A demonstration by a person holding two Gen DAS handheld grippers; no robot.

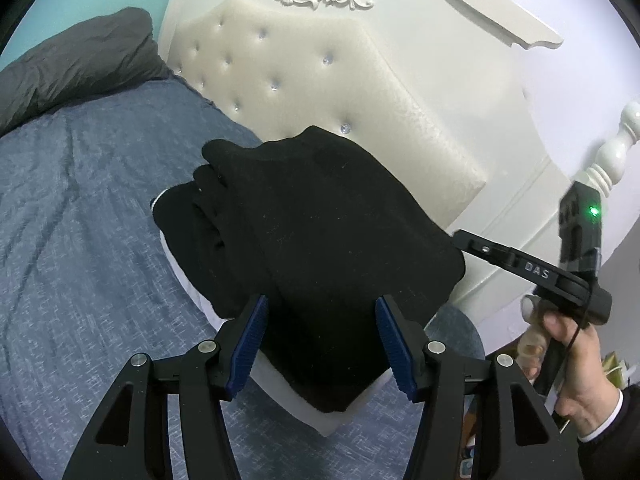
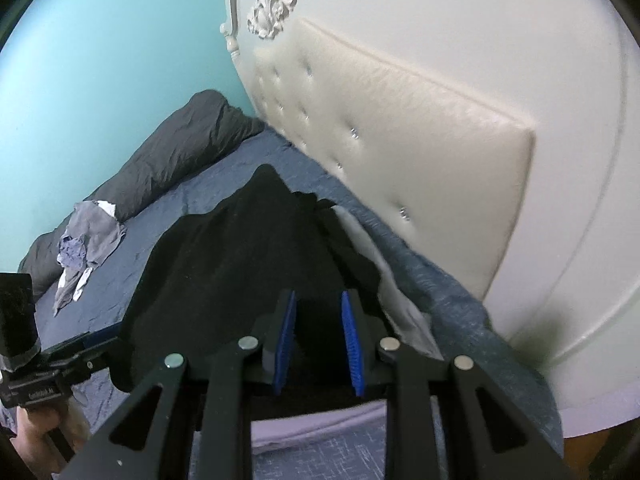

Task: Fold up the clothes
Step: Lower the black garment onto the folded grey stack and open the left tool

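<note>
A folded black garment (image 1: 320, 220) (image 2: 240, 260) lies on a white padded piece (image 1: 320, 420) (image 2: 400, 280) on the blue bed, close to the headboard. My left gripper (image 1: 320, 344) hovers open over the garment's near edge, its blue pads wide apart with nothing clamped. My right gripper (image 2: 319, 340) stands over the garment's right edge with a narrower gap between its pads; black cloth shows in that gap and does not look pinched. Seen from the left wrist, the right gripper (image 1: 460, 236) touches the garment's right corner, held by a hand (image 1: 568, 360).
The tufted white headboard (image 1: 320, 80) (image 2: 400, 120) rises just behind the garment. A dark grey duvet (image 1: 80, 64) (image 2: 180, 148) lies along the teal wall. A crumpled grey garment (image 2: 88, 240) sits on the blue sheet (image 1: 80, 240) farther left.
</note>
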